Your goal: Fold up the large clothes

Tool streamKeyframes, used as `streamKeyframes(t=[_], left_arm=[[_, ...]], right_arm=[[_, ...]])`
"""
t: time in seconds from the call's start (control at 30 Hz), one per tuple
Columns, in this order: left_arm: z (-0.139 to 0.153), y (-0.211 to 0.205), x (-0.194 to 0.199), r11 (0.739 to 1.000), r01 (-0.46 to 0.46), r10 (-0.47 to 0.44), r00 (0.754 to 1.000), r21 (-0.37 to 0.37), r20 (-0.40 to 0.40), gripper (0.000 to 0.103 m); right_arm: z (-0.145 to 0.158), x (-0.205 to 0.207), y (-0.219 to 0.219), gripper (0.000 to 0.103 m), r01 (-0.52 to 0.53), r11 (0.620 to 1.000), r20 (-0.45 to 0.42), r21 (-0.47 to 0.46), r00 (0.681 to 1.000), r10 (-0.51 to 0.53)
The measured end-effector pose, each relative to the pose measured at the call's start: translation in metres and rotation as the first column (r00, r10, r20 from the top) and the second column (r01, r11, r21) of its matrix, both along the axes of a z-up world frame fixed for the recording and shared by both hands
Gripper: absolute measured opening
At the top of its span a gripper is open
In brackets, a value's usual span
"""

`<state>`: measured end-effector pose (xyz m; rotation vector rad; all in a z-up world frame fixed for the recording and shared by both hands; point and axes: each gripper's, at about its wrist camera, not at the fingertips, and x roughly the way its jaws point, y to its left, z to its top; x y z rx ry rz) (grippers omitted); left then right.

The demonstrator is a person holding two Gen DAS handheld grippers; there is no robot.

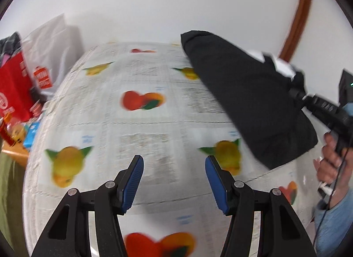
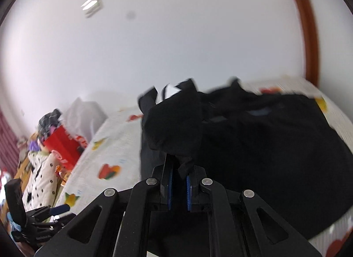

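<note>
A black garment (image 2: 264, 137) lies on the fruit-print tablecloth (image 1: 154, 124). My right gripper (image 2: 179, 168) is shut on a bunched fold of the black garment, lifted above the rest of it. In the left wrist view the black garment (image 1: 247, 93) hangs from the right gripper (image 1: 296, 93) at the right, above the table, held by a person's hand (image 1: 333, 159). My left gripper (image 1: 174, 168) stands open over the bare cloth with nothing between its blue pads (image 1: 134, 182). It shows again as the left gripper (image 2: 44, 217) low at the left of the right wrist view.
A red bag (image 1: 13, 89) and a white plastic bag (image 1: 53, 47) stand at the table's far left with small clutter. A spotted white garment (image 2: 42, 177) hangs beside the table. A white wall and brown door frame (image 2: 308, 36) lie behind.
</note>
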<state>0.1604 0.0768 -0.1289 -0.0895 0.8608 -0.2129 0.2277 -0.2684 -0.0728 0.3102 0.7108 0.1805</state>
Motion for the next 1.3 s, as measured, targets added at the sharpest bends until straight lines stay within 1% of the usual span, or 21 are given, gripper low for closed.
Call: streamKeyframes(t=[0.1, 0.2, 0.33, 0.4, 0.47, 0.53, 0.63, 0.7, 0.73, 0.77, 0.8, 0.83, 0.87, 0.93, 0.97, 1.0, 1.1, 1.23, 1.3], left_arm=[[-0.001, -0.024, -0.001, 0.999, 0.043, -0.043, 0.999, -0.003, 0.005, 0.056], [-0.003, -0.051, 0.0, 0.996, 0.089, -0.089, 0.996, -0.002, 0.004, 0.056], [-0.009, -0.083, 0.002, 0.99, 0.14, -0.14, 0.99, 0.007, -0.005, 0.056], [-0.014, -0.099, 0.004, 0.988, 0.156, -0.155, 0.988, 0.013, -0.02, 0.056], [-0.017, -0.111, 0.006, 0.986, 0.169, -0.169, 0.985, 0.008, -0.029, 0.056], [-0.019, -0.122, 0.008, 0.983, 0.182, -0.181, 0.983, 0.013, -0.031, 0.056], [-0.024, -0.139, 0.012, 0.982, 0.186, -0.185, 0.982, 0.028, -0.033, 0.056], [-0.029, -0.147, 0.016, 0.983, 0.181, -0.18, 0.983, 0.03, -0.039, 0.056], [-0.032, -0.151, 0.02, 0.984, 0.176, -0.174, 0.984, 0.032, -0.041, 0.051], [-0.034, -0.154, 0.022, 0.984, 0.172, -0.17, 0.984, 0.035, -0.045, 0.044], [-0.036, -0.156, 0.023, 0.985, 0.17, -0.168, 0.984, 0.043, -0.054, 0.032], [-0.038, -0.157, 0.024, 0.985, 0.163, -0.16, 0.985, 0.049, -0.062, 0.03], [-0.038, -0.155, 0.024, 0.987, 0.156, -0.154, 0.986, 0.036, -0.061, 0.028], [-0.037, -0.153, 0.022, 0.988, 0.154, -0.152, 0.987, 0.028, -0.055, 0.013], [-0.036, -0.151, 0.021, 0.989, 0.143, -0.141, 0.989, 0.04, -0.044, 0.01], [-0.035, -0.147, 0.02, 0.99, 0.135, -0.134, 0.99, 0.045, -0.036, 0.009], [-0.034, -0.13, 0.019, 0.993, 0.118, -0.118, 0.993, 0.025, -0.032, 0.007], [-0.03, -0.104, 0.013, 0.997, 0.081, -0.081, 0.997, 0.015, -0.018, 0.007], [-0.028, -0.09, 0.009, 0.998, 0.064, -0.064, 0.998, 0.013, -0.015, 0.007]], right_arm=[[-0.024, -0.007, -0.023, 0.013, 0.04, 0.999, -0.071, -0.005, 0.997, -0.041], [-0.038, -0.013, -0.035, 0.014, 0.058, 0.997, -0.117, -0.057, 0.991, -0.065], [-0.038, -0.029, -0.049, 0.016, 0.056, 0.988, -0.108, -0.141, 0.992, -0.071], [-0.036, -0.037, -0.061, 0.019, 0.055, 0.982, -0.101, -0.181, 0.992, -0.075], [-0.036, -0.04, -0.072, 0.031, 0.064, 0.971, -0.103, -0.23, 0.991, -0.09], [-0.036, -0.043, -0.089, 0.037, 0.077, 0.957, -0.096, -0.28, 0.99, -0.108], [-0.041, -0.042, -0.11, 0.038, 0.113, 0.922, -0.104, -0.37, 0.981, -0.162], [-0.048, -0.039, -0.122, 0.038, 0.118, 0.916, -0.123, -0.384, 0.976, -0.178], [-0.053, -0.037, -0.127, 0.037, 0.107, 0.92, -0.141, -0.376, 0.975, -0.172], [-0.058, -0.035, -0.13, 0.031, 0.098, 0.924, -0.156, -0.37, 0.974, -0.166], [-0.061, -0.034, -0.131, 0.025, 0.092, 0.925, -0.164, -0.368, 0.973, -0.162], [-0.065, -0.032, -0.132, 0.01, 0.082, 0.929, -0.177, -0.361, 0.972, -0.155], [-0.067, -0.03, -0.132, 0.004, 0.075, 0.935, -0.19, -0.347, 0.971, -0.148], [-0.068, -0.028, -0.131, 0.0, 0.067, 0.945, -0.191, -0.321, 0.972, -0.134], [-0.069, -0.027, -0.128, 0.0, 0.055, 0.947, -0.193, -0.316, 0.974, -0.121], [-0.069, -0.026, -0.124, 0.0, 0.048, 0.946, -0.193, -0.32, 0.975, -0.114], [-0.07, -0.025, -0.108, 0.0, 0.021, 0.945, -0.192, -0.326, 0.977, -0.088], [-0.07, -0.025, -0.076, 0.0, -0.013, 0.93, -0.186, -0.368, 0.981, -0.06], [-0.069, -0.023, -0.061, 0.0, -0.034, 0.928, -0.188, -0.371, 0.981, -0.039]])
